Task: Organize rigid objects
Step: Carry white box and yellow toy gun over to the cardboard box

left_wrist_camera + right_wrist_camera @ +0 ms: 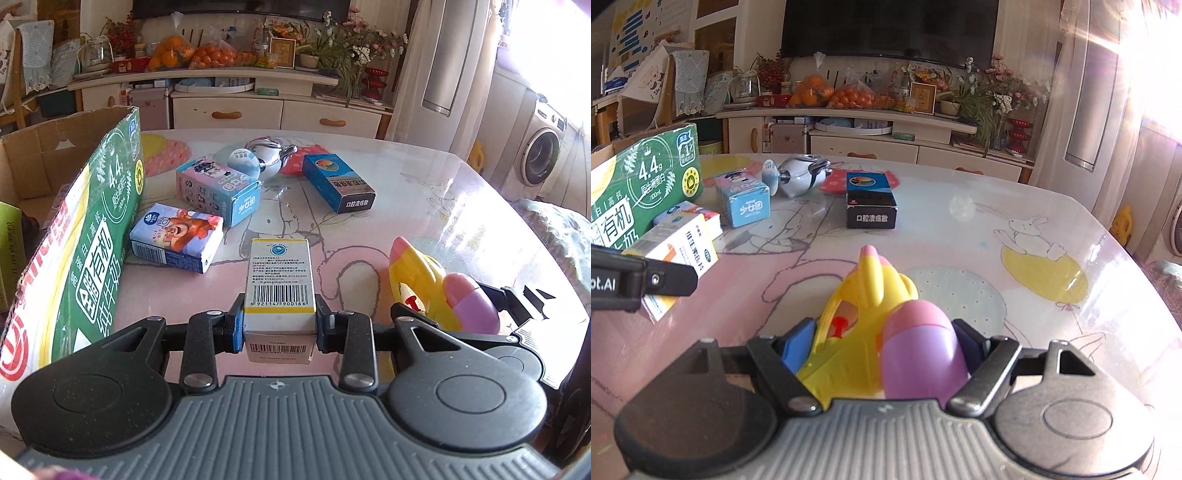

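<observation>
My left gripper [279,326] is shut on a white and yellow medicine box [279,284], held just above the table; the box also shows in the right wrist view [677,254]. My right gripper [882,345] is shut on a yellow, pink and purple toy water gun [886,317], which also shows in the left wrist view [436,284]. On the table lie a tissue pack [177,238], a light blue carton [218,190], a dark blue medicine box [338,182] and a white and silver toy [267,157].
A large open cardboard milk carton box [85,236] stands at the table's left side. The table [424,206] has a glossy pink cartoon cover. Behind it is a cabinet [240,92] with bags of oranges and flowers. A washing machine [543,155] stands at the right.
</observation>
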The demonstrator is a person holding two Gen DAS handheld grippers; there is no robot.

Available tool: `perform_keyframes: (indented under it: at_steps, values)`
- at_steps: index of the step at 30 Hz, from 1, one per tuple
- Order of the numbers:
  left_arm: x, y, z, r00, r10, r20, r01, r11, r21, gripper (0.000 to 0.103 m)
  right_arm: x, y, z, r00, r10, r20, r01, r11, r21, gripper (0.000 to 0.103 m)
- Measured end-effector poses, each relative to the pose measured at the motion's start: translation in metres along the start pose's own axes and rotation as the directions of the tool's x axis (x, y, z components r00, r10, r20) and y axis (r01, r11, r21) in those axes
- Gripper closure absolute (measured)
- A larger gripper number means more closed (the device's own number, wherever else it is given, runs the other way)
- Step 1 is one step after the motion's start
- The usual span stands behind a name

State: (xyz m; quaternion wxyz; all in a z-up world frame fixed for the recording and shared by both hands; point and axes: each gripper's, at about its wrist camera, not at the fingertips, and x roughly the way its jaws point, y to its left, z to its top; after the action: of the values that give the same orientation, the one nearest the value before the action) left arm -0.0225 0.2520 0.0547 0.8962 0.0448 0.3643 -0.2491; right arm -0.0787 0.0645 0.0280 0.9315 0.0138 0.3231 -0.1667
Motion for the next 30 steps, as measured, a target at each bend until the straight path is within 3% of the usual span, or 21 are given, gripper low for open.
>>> perform_keyframes:
  at_steps: [16,30]
  values:
    - [-0.039,0.009,0.007,0.995,-0.061,0.081,0.062,0.998,-0.016,0.061,-0.023,0.016,-0.005,1.0,0.014,-0.017,-0.014,1.0,0.027,0.025]
    - [-0.063,0.017,0.025,0.984,-0.08,0.162,0.086,0.996,-0.031,0.061,-0.045,0.033,0.012,0.998,0.04,0.04,-0.04,0.999,-0.012,0.025]
